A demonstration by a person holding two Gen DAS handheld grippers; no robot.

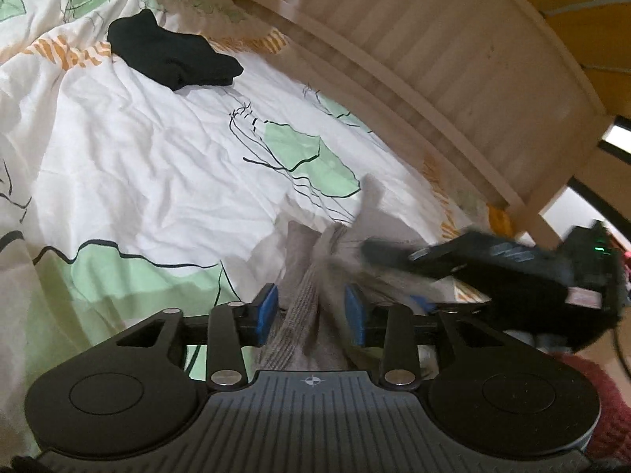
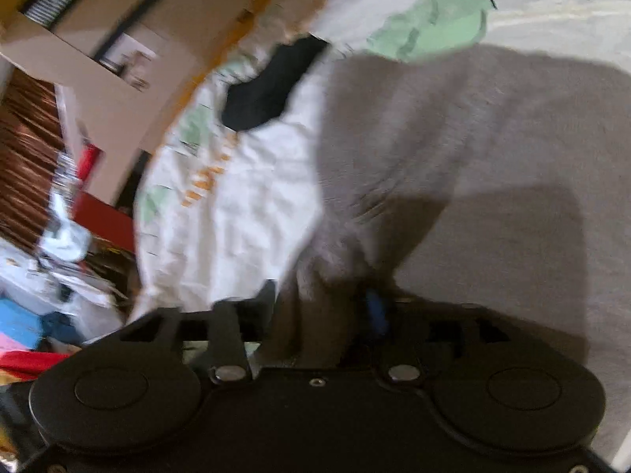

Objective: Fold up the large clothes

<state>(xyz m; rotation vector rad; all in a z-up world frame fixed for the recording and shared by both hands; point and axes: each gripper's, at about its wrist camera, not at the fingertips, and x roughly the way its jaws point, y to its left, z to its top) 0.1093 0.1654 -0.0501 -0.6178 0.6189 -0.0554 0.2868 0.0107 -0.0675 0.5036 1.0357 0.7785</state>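
Note:
A grey ribbed garment (image 1: 307, 315) rises in a bunch between the blue pads of my left gripper (image 1: 311, 309). The pads stand apart and their inner faces show, so they do not clamp it. My right gripper (image 1: 390, 272) reaches in from the right, blurred, at the same bunch. In the right wrist view the grey garment (image 2: 493, 149) lies spread wide over the bed. A fold of it sits between the parted fingers of my right gripper (image 2: 323, 307), loose as far as the blur lets me see.
A folded black garment (image 1: 173, 59) (image 2: 272, 86) lies farther back on the white leaf-print bed cover (image 1: 138, 165). A pale wooden bed frame (image 1: 453, 59) borders the bed. Cardboard boxes (image 2: 118, 39) and floor clutter (image 2: 59, 244) sit beyond the bed's edge.

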